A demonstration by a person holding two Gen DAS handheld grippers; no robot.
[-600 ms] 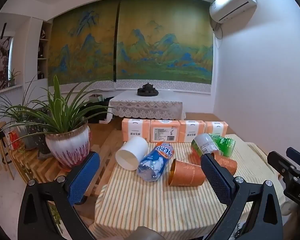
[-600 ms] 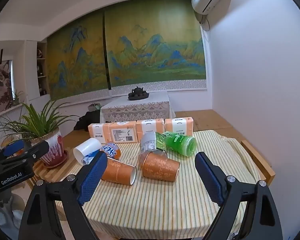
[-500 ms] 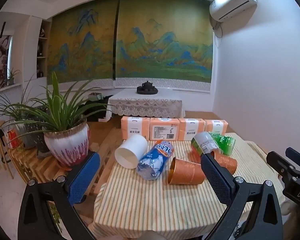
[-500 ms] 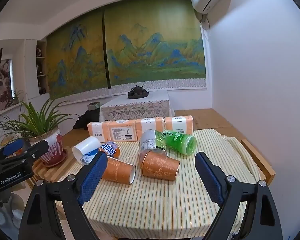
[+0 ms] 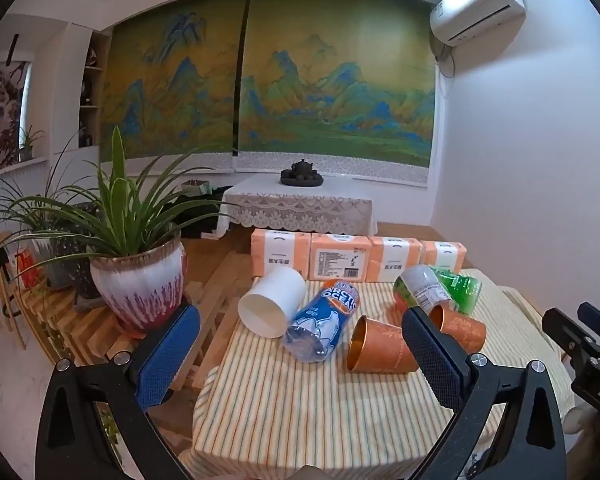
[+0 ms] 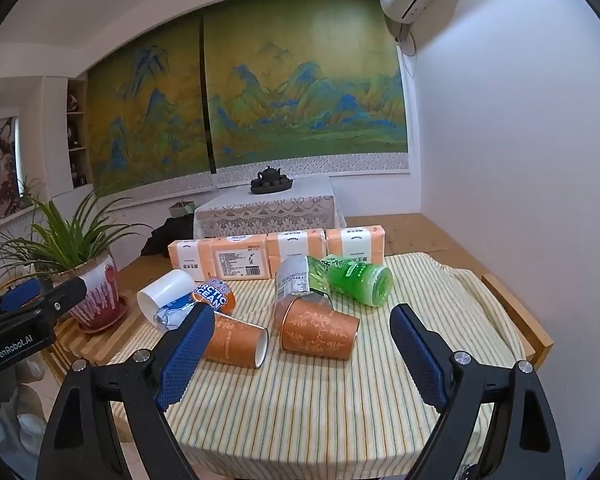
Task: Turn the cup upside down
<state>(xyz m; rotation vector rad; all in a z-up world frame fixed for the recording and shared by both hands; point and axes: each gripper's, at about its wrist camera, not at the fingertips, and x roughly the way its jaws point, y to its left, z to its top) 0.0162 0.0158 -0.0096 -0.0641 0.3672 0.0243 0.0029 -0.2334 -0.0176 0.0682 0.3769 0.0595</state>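
Note:
Three paper cups lie on their sides on the striped tablecloth (image 6: 340,400). A white cup (image 5: 270,306) (image 6: 164,296) lies at the left. One orange cup (image 5: 380,346) (image 6: 236,340) lies mid-table. A second orange cup (image 6: 318,330) (image 5: 460,326) lies to its right. My left gripper (image 5: 300,354) is open and empty, held above the table's near edge. My right gripper (image 6: 300,350) is open and empty, in front of the orange cups.
A blue bottle (image 5: 320,324) and two green bottles (image 6: 356,278) lie among the cups. Orange tissue packs (image 6: 276,252) line the far edge. A potted plant (image 5: 136,276) stands left of the table. A wall is on the right.
Both grippers have drifted slightly; the scene sits a touch lower in the left view. Nothing on the table has moved.

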